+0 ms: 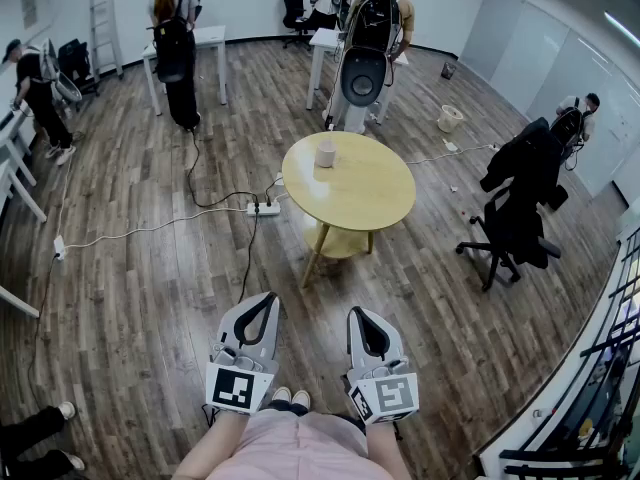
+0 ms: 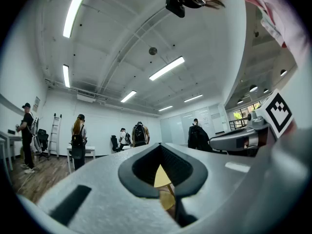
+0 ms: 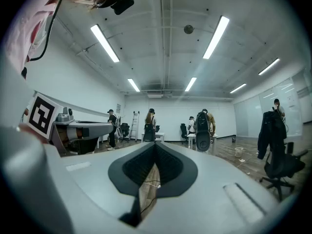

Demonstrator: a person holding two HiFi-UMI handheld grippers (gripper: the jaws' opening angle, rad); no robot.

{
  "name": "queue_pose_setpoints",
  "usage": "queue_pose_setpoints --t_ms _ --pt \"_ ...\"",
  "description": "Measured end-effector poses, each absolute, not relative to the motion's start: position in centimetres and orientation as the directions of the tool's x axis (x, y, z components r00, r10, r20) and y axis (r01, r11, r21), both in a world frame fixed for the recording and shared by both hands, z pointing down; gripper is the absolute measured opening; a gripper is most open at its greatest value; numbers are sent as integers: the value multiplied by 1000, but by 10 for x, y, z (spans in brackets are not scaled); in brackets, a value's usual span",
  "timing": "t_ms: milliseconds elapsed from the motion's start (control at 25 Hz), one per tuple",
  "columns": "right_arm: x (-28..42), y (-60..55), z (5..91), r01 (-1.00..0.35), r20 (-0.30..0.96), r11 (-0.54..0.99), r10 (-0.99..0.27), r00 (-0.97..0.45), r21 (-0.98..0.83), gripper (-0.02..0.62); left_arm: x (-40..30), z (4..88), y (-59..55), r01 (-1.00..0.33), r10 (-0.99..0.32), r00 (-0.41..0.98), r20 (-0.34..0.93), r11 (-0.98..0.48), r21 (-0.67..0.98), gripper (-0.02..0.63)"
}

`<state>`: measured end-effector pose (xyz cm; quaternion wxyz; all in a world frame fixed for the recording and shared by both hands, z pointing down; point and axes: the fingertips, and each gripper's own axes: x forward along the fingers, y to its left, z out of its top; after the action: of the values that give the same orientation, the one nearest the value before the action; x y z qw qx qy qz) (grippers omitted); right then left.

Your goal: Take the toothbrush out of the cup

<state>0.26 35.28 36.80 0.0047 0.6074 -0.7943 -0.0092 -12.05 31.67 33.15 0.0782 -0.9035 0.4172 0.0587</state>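
Head view looks down at your two tongs, held low in front of you over the wood floor (image 1: 150, 298). Your left tongs (image 1: 270, 298) are closed, tips together, with nothing between them. Your right tongs (image 1: 358, 315) are closed too and hold nothing.

A little farther on, a white power strip (image 1: 264, 208) lies on the floor with its cords, just in front of a round yellow table (image 1: 370, 193). A pale cup (image 1: 326, 153) stands upright on the table, near the far left edge. It is well apart from both tongs. The cup is too small here to see inside, so you cannot tell if the toothbrush is in it.

To the right of the table stands a black chair (image 1: 515, 223) with a dark coat on it. Past the table, a cream bucket (image 1: 451, 118) sits on the floor. You cannot tell what it holds.
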Motion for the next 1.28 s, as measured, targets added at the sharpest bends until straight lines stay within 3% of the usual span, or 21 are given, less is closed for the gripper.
queue_pose_setpoints --t_ms 1280 --pt "30 328 383 -958 -7 285 -958 -285 -41 8 -117 354 287 -805 -794 594 -129 -586 -98 -3"
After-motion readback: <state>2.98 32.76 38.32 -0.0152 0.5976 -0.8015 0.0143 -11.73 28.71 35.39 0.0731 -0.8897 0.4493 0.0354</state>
